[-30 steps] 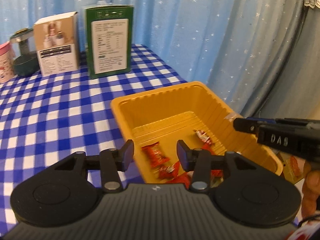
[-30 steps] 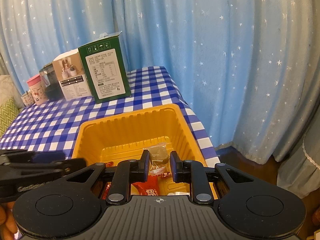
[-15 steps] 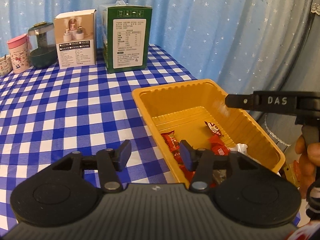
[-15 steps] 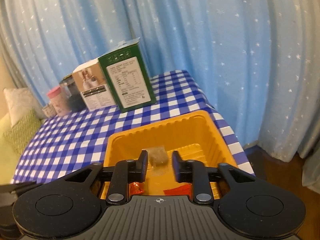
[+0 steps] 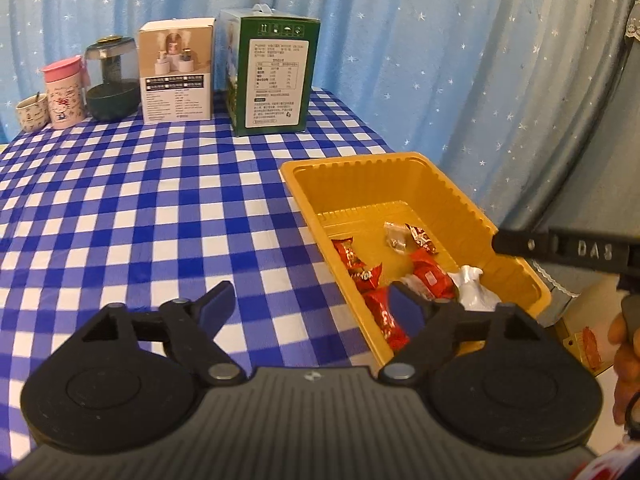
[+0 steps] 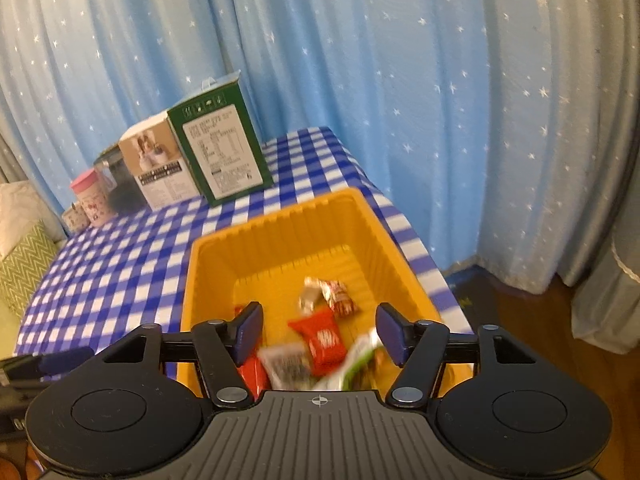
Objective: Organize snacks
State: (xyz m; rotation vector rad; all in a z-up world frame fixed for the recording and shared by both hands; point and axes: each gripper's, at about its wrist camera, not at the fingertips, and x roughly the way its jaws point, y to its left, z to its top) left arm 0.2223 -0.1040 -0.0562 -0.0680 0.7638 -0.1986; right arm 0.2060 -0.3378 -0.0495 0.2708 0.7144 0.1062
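The tray [image 5: 404, 184] is a glossy yellow plastic tub with ribbed walls and a ridged floor, sitting at the right edge of the table [image 5: 140, 220] on a blue-and-white checked cloth. Inside lie crinkly wrapped snacks [image 5: 362, 270]: several red foil packets, a small clear-wrapped brown piece [image 5: 395, 236] near the middle, and a white packet [image 5: 472, 286] toward the near corner.

The left gripper [image 5: 310, 308] hangs over the tray's near-left rim with its matte black fingers spread wide, nothing between the blue pads [image 5: 406, 312]. The right gripper [image 6: 318, 334] is above the tray's near end, its jaws likewise wide apart and empty (the packets beneath it are motion-blurred, so their exact lie is unclear); a red packet [image 6: 322, 336] shows between its fingers.

At the table's far edge stand a green carton [image 5: 272, 76], a white-and-tan box [image 5: 176, 70], a dark glass jar [image 5: 112, 80], a pink cup [image 5: 64, 96] and a small patterned mug [image 5: 34, 112], before a star-speckled blue curtain [image 5: 440, 60].
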